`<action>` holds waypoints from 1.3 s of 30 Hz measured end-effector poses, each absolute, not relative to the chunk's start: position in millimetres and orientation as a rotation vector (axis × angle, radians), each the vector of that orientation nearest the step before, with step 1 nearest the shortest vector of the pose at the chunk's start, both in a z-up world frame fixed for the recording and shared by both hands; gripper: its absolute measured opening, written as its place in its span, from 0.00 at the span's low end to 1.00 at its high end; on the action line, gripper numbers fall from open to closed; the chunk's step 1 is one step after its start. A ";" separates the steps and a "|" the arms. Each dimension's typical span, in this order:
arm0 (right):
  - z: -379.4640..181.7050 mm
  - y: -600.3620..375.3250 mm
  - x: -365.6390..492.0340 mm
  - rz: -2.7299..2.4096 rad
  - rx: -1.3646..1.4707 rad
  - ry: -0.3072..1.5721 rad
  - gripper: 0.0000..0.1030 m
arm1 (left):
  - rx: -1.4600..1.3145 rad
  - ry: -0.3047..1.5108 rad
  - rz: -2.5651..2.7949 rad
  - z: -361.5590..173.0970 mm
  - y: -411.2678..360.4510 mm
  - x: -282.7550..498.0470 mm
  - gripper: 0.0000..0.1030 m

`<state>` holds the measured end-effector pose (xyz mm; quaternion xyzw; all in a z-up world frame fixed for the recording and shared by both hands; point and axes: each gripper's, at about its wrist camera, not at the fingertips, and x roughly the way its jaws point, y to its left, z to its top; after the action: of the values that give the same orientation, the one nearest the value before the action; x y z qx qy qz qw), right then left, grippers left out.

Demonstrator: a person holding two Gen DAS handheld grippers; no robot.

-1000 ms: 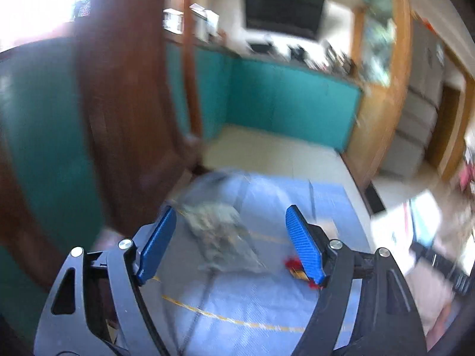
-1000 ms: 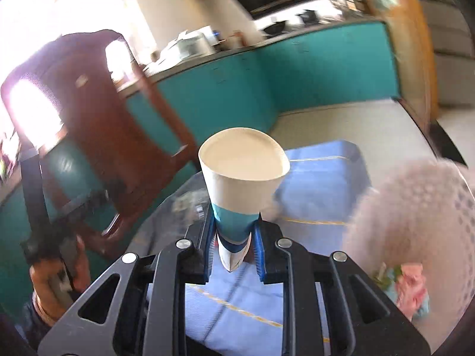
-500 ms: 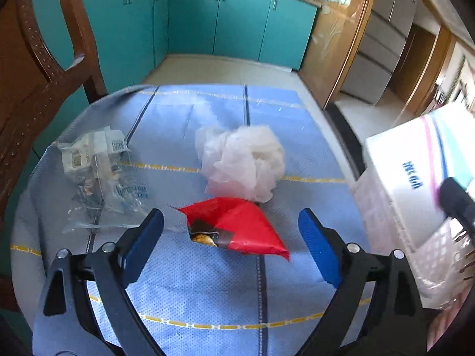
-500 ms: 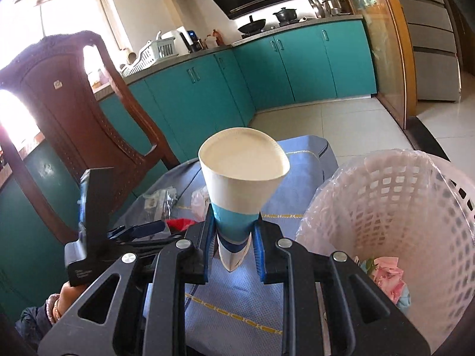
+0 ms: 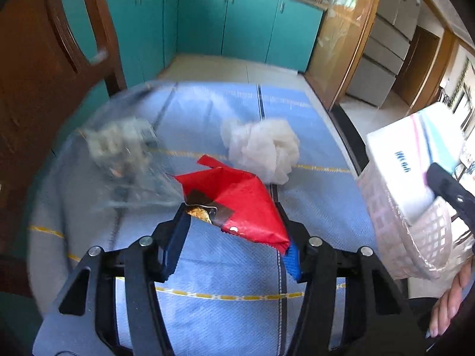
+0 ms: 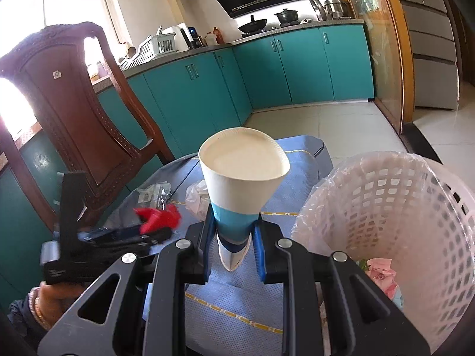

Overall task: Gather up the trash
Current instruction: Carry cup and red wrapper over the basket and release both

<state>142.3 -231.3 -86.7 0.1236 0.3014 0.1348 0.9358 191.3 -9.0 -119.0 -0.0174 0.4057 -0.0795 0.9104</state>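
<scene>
Beside the white basket (image 6: pixel 394 222), both grippers work over the blue-covered bench (image 5: pixel 231 270).

Left gripper (image 5: pixel 234 237) jaws have just been closing around the red wrapper (image 5: pixel 237 198); whether they grip it I cannot tell. Right gripper (image 6: pixel 234 246) jaws clamp a paper cup (image 6: pixel 242 184) just left of the basket. Crumpled white plastic (image 5: pixel 261 148) lies behind the wrapper.

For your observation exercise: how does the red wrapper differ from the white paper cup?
The red wrapper is flat, creased foil lying on the table; the white paper cup is a squashed cone held off it. The wrapper sits between the left tool; the right tool pinches the cup. Both are trash.
</scene>
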 end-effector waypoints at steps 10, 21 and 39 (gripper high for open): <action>-91.0 -201.1 141.6 0.238 0.091 0.620 0.23 | 0.089 0.599 -0.101 -88.8 -14.3 149.6 0.56; -95.0 -192.2 142.0 0.176 -0.009 0.609 0.23 | 0.080 0.583 -0.087 -85.4 -9.9 146.9 0.56; -89.5 -190.7 136.1 0.151 -0.022 0.549 0.23 | 0.059 0.585 -0.068 -85.9 -7.0 145.7 0.56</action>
<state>136.1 -190.7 -89.5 -0.0107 0.2706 0.0746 0.9597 145.7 -7.0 -85.9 0.0290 0.2882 -0.0336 0.9565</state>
